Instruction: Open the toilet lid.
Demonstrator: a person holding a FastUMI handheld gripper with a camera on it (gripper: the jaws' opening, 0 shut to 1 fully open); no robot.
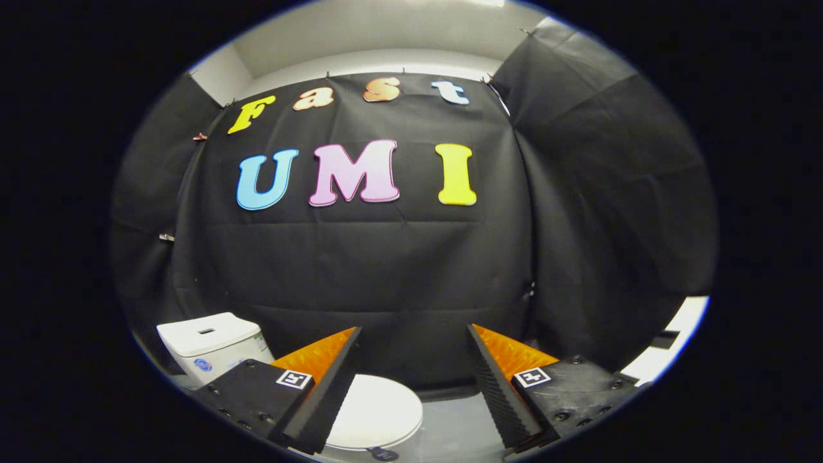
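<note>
Toilet lid (379, 411) is down flat on the bowl, white, rounded. It sits low and just ahead of the gripper (413, 339), partly hidden behind the left finger (321, 392); most of the visible lid lies between the two fingers, nearer the left one. A small dark round tag (384, 454) sits at the lid's near edge.

Gripper is spread wide, nothing between the fingers, no contact with the lid. Fingers sit above the lid, pointing forward and roughly level toward the booth wall rather than down at the lid. Right finger (498, 386) is off to the lid's right, over bare grey floor (456, 431).

White tank (212, 344) stands behind and left of the lid, slot in its top, a small round sticker on its front. Black cloth wall (386, 270) hangs right behind tank and lid and wraps round to the lid's right. Nothing sits on the lid; only the left finger blocks sight of its left part.
</note>
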